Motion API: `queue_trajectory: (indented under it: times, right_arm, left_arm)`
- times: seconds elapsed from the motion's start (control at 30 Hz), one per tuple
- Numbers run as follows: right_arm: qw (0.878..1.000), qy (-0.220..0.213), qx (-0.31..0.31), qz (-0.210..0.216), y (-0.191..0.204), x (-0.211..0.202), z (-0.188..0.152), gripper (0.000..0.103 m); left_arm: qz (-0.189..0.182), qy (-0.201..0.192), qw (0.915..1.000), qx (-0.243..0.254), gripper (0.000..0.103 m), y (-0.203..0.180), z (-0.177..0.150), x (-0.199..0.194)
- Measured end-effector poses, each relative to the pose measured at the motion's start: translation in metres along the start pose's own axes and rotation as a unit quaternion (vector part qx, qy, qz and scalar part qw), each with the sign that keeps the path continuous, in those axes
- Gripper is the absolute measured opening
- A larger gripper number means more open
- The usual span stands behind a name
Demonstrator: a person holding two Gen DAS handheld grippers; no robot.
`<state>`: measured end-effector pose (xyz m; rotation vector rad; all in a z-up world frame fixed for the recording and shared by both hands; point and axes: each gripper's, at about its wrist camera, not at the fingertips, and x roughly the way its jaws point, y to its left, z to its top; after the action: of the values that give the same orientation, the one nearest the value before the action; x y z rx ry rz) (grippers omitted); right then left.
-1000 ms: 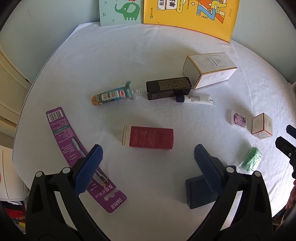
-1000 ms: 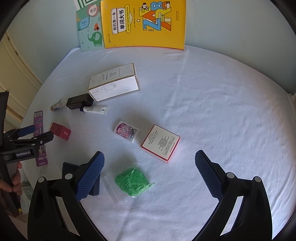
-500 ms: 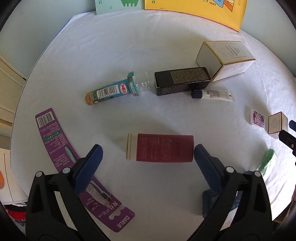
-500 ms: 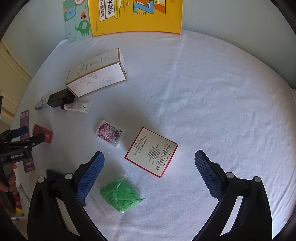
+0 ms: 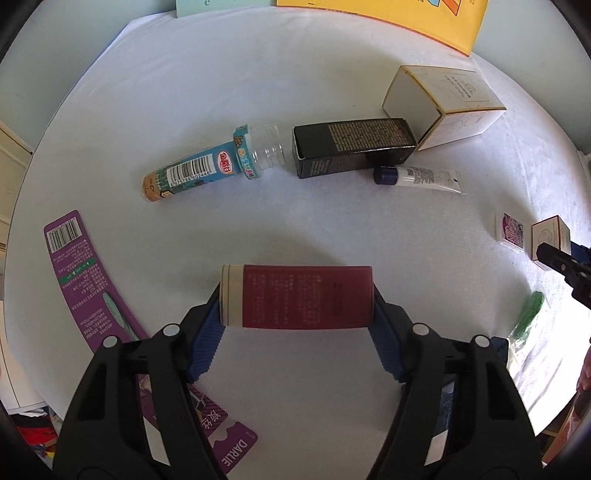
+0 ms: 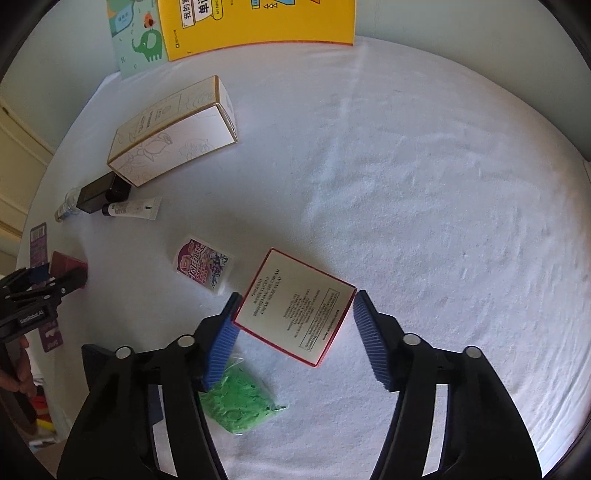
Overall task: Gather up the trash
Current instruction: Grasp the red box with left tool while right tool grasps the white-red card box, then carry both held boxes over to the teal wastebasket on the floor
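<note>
My left gripper (image 5: 297, 328) is closed on the dark red box (image 5: 295, 297), its blue pads pressing both ends; the box lies crosswise between the fingers on the white cloth. My right gripper (image 6: 295, 332) straddles the white red-edged box (image 6: 295, 306); the left pad touches its corner, the right pad stands just off its edge. A green shred bag (image 6: 240, 398) lies under the right gripper's left finger. The left gripper also shows in the right wrist view (image 6: 40, 291), on the red box (image 6: 68, 264).
On the cloth lie a teal-labelled bottle (image 5: 210, 168), a black box (image 5: 351, 146), a white tube (image 5: 417, 179), a cream carton (image 5: 443, 105), a purple toothbrush card (image 5: 85, 288) and a small purple packet (image 6: 203, 264). Books (image 6: 258, 22) lean on the back wall.
Both grippers moved forward and down. The left jaws closed onto the red box. The right jaws narrowed around the white box.
</note>
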<state>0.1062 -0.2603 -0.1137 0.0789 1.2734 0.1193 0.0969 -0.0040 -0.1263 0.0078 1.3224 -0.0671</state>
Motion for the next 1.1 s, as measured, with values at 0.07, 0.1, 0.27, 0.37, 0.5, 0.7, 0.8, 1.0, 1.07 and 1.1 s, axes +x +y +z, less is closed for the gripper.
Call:
queue_trajectory:
  times: [0.07, 0.1, 0.27, 0.37, 0.5, 0.7, 0.8, 1.0, 1.07, 1.1]
  right_arm:
    - [1.000, -0.002, 0.001, 0.002, -0.001, -0.001, 0.000, 0.055]
    - [1.000, -0.004, 0.001, 0.004, -0.001, -0.002, 0.000, 0.053]
    - [1.000, -0.017, -0.003, 0.008, -0.005, -0.014, -0.005, 0.051]
    - [1.000, -0.027, -0.008, 0.012, -0.005, -0.021, -0.006, 0.050]
    - [0.999, -0.042, -0.013, 0.017, -0.003, -0.033, -0.010, 0.050]
    - [0.997, -0.066, -0.030, 0.032, 0.004, -0.058, -0.018, 0.050]
    - [0.995, -0.075, -0.045, 0.039, 0.011, -0.068, -0.022, 0.050]
    - [0.991, -0.084, -0.087, 0.059, 0.036, -0.082, -0.029, 0.050]
    - [0.988, -0.087, -0.105, 0.067, 0.047, -0.086, -0.032, 0.050]
    - [0.987, -0.088, -0.115, 0.072, 0.054, -0.088, -0.034, 0.050]
  left_arm:
    - [-0.005, -0.002, 1.0000, -0.003, 0.068, 0.000, -0.001, -0.002]
    - [-0.006, -0.002, 1.0000, -0.003, 0.068, 0.000, -0.003, -0.003]
    - [-0.004, -0.016, 0.9999, 0.002, 0.068, -0.002, -0.014, -0.014]
    - [-0.002, -0.025, 0.9997, 0.004, 0.068, 0.001, -0.009, -0.023]
    - [-0.004, -0.037, 0.9993, 0.001, 0.067, 0.001, -0.012, -0.034]
    - [-0.002, -0.056, 0.9984, -0.002, 0.067, 0.006, -0.034, -0.061]
    - [0.001, -0.065, 0.9978, -0.011, 0.067, 0.009, -0.046, -0.072]
    - [0.016, -0.081, 0.9957, -0.042, 0.067, 0.015, -0.064, -0.088]
    - [0.020, -0.085, 0.9946, -0.056, 0.067, 0.019, -0.072, -0.092]
    - [0.023, -0.087, 0.9940, -0.063, 0.067, 0.022, -0.079, -0.095]
